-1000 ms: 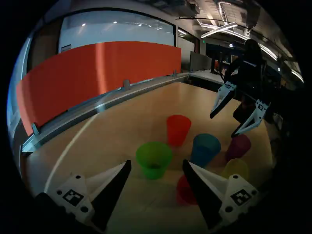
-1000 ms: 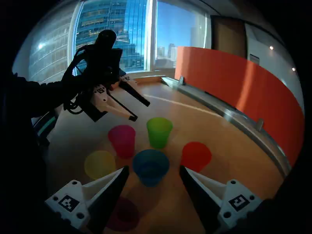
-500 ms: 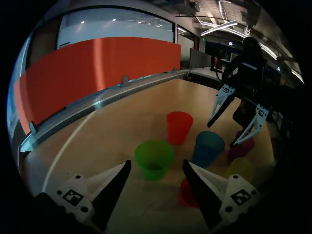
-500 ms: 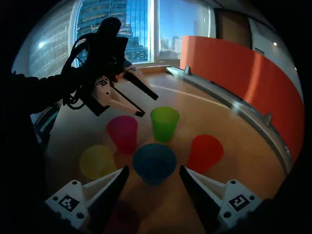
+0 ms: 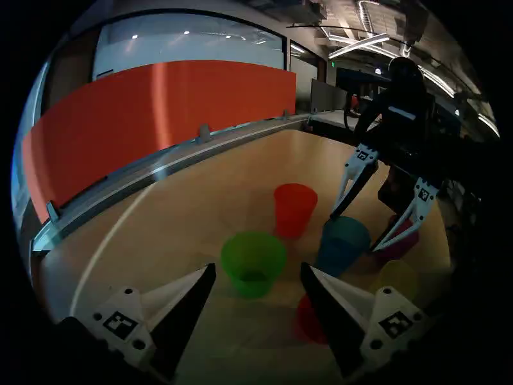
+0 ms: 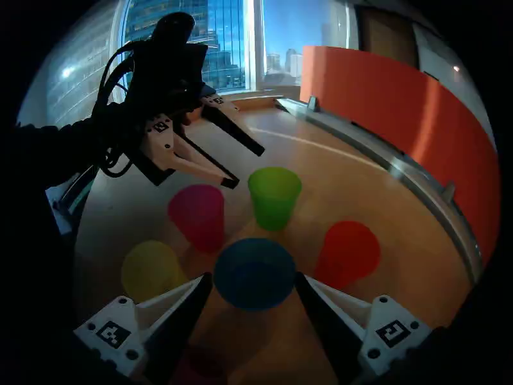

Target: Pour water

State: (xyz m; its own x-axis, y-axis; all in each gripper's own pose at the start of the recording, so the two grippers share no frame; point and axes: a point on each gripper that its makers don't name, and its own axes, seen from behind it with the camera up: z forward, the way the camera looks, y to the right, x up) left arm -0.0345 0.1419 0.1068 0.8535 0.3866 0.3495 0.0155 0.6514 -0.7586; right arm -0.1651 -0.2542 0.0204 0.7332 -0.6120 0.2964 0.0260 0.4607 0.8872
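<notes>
Six translucent plastic cups stand clustered on a light wooden tabletop [image 5: 186, 212].

Right gripper view: the right gripper [image 6: 251, 279] has its fingers spread wide and grips nothing. The blue plastic cup [image 6: 254, 273] sits at lower centre, its rim level with the two fingertips and between them. Over the last second this cup has grown in the frame and slid down into the gap, so the gripper has advanced on it. Whether the fingers touch its wall cannot be told. Beyond it stand the magenta plastic cup [image 6: 197, 215], the green plastic cup [image 6: 274, 196], the red plastic cup [image 6: 349, 250] and, at lower left, the yellow plastic cup [image 6: 151, 269].

Left gripper view: the left gripper [image 5: 256, 268] is likewise open and empty, with the green cup [image 5: 253, 256] just ahead of its fingertips at lower centre, much as a second ago. At centre right the right gripper [image 5: 354, 232] has come down so that its tips straddle the blue cup [image 5: 343, 244].

Interpretation: the blue cup appears to be the chosen vessel. The approach looks nearly complete and closing on it is the likely next step. Whether any cup holds water cannot be told.
</notes>
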